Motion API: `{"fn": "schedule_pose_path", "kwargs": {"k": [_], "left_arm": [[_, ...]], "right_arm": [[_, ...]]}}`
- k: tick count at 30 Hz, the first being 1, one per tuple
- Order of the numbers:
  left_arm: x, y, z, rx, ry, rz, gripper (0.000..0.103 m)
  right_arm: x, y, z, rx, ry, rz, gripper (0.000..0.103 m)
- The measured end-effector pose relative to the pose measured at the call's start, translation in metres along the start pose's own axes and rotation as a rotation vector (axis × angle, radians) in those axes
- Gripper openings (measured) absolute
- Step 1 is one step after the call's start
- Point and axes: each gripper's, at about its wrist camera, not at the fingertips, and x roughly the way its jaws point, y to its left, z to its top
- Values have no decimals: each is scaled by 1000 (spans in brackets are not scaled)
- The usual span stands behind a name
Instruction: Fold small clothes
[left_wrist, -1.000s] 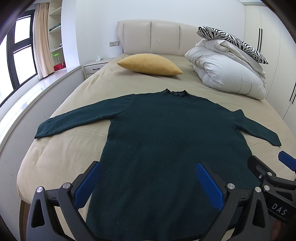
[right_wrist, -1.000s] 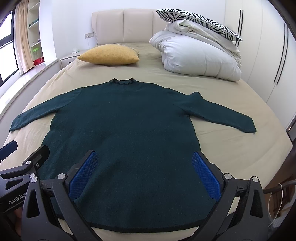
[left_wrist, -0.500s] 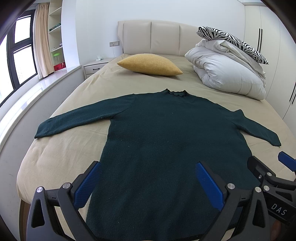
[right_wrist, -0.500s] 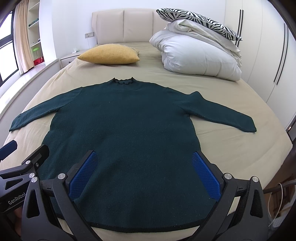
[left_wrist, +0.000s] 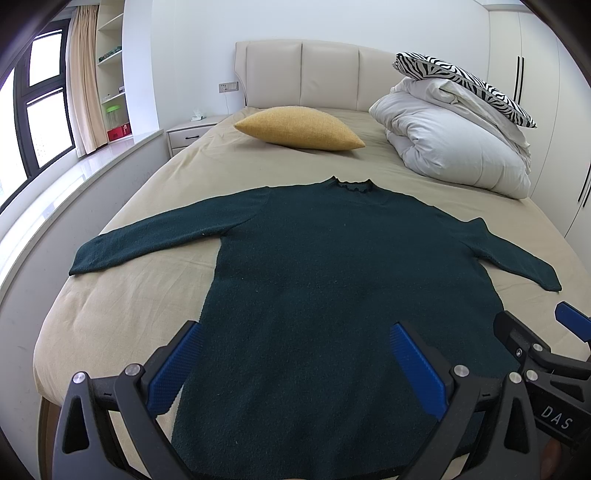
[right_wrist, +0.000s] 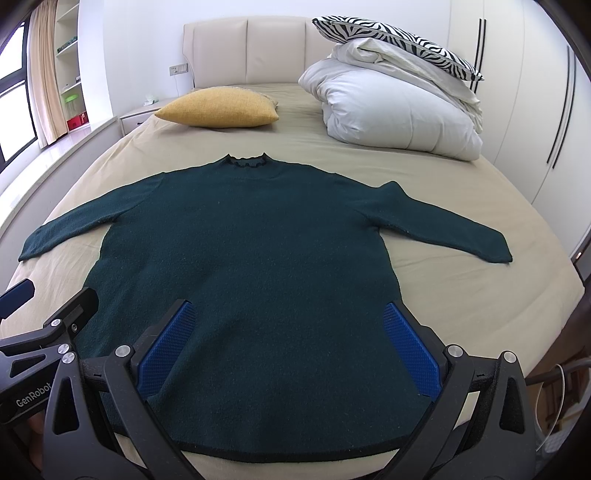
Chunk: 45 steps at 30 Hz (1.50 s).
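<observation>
— Where are the tongs?

— The left gripper (left_wrist: 295, 365) and the right gripper (right_wrist: 291, 347) both hang above the near hem, jaws wide apart, holding nothing.

— And the garment?

— The dark green sweater (right_wrist: 243, 258) lies flat on the bed (right_wrist: 461, 295), neck toward the headboard, both sleeves spread out to the sides. A yellow pillow (right_wrist: 221, 109) and a white duvet (right_wrist: 399, 110) sit well beyond it.

— So how far along?

— Laid out smooth, I'd say, but no fold made yet: sleeves and body all remain to do.
</observation>
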Motion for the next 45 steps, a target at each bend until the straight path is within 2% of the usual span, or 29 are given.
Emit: {"fn": "schedule_pose_path", "kwargs": {"k": [36,43,45], "left_arm": [[3,-5,-2,-5,3,5,103],[13,3,3,-38,-5,3,103],[21,7,7,-48,13,-17,103]], "right_arm": [[5,1,0,-2,14,-14,103],[18,-12,1,23,25,-12,103],[25,-23,4,41,19,-6,103]]}}
